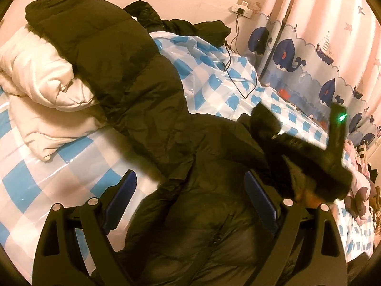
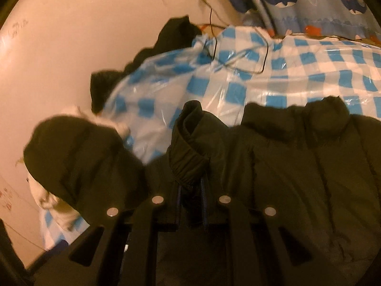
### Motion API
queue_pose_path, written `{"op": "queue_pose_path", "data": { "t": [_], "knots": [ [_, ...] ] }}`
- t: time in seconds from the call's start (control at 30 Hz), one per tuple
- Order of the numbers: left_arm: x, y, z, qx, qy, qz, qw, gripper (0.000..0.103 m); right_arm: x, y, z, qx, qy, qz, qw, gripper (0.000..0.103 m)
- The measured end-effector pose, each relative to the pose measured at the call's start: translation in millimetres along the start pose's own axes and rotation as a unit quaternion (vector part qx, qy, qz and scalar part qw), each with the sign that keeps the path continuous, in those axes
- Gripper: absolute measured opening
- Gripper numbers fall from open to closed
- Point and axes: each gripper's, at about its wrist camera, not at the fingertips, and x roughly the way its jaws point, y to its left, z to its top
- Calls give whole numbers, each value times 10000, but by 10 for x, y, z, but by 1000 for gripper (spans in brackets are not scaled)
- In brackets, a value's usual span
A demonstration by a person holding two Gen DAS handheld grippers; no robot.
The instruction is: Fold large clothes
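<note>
A dark puffer jacket lies lengthwise across the checked bed. The right tongs are clamped on its elastic cuff. The left tongs hover spread apart, directly over the jacket body

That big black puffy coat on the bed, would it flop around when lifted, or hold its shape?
The black quilted puffer coat probably flops: it drapes over the white folded duvet. Its puffed panels suggest it is light for its bulk. The right hand-held gripper is closed on its elastic cuff, which bunches, so the fabric likely gives rather than resists.
</note>
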Motion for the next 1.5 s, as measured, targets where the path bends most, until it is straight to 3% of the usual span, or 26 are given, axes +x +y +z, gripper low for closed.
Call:
{"op": "queue_pose_path", "data": {
  "t": [0.2,0.3,0.37,0.4,0.5,0.63,0.77,0.83,0.93,1.13,1.3,1.5],
  "knots": [
    [2,26,9,-58,19,5,10000,88,283,-16,-153,4,277,-146,9995,14],
    [8,36,14,-70,29,8,10000,88,430,-45,-188,78,445,-219,9987,19],
    [14,39,16,-68,37,16,10000,88,545,-62,-213,147,631,-202,9977,41],
    [18,40,17,-69,42,23,10000,88,603,-65,-224,164,734,-172,9970,65],
    [38,43,21,-60,67,38,10000,88,754,29,-264,-46,1106,-203,9936,77],
    [69,25,17,-9,100,66,9999,88,586,80,-197,86,1164,194,9930,79],
    [65,-55,10,152,17,196,9997,88,-26,-11,-66,49,631,415,9971,79],
    [61,-125,-1,242,-30,207,9995,88,-399,-204,-21,25,311,140,9994,86],
    [81,-277,-32,391,-30,199,9990,88,-830,-600,38,17,38,-501,9987,86],
    [116,-662,-118,816,-105,183,9964,88,-1414,-1684,45,686,-159,-1732,9824,86],
    [170,-904,-188,995,-94,155,9949,88,-1454,-2283,-131,1046,30,-2150,9710,86],
    [262,-1182,-264,1285,-105,136,9916,88,-1113,-2622,-399,1172,590,-2273,9649,89]
  ]
}}
